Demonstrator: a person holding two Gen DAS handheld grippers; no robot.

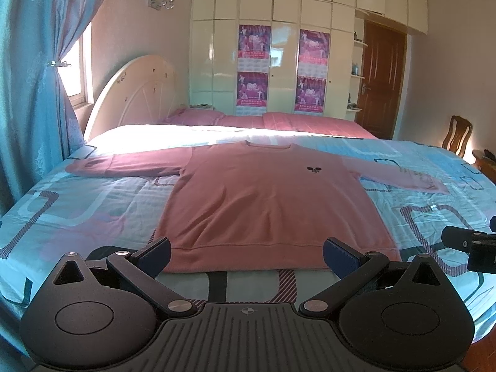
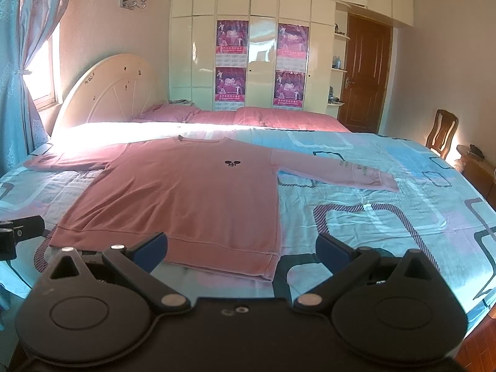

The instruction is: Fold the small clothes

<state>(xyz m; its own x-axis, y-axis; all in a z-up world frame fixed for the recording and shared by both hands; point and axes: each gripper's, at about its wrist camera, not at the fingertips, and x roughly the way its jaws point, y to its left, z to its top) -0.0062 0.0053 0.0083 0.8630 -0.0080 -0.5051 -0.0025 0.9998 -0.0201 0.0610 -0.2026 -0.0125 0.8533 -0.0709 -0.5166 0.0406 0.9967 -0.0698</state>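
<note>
Sunlit bedroom, with a bed (image 1: pixel 93 198) under a blue patterned cover filling both views. Left to right: the left claw (image 1: pixel 246 255) hovers wide apart and empty at six o'clock, just short of the hem. At centre the pink sweatshirt (image 1: pixel 266 198) lies flat, chest logo up, one sleeve reaching toward nine o'clock and the other toward three. The right claw (image 2: pixel 241 252) also gapes wide, holding nothing, near the hem's right corner. No fold shows yet, so I judge the whole job remains: sleeves in, then the body.
</note>
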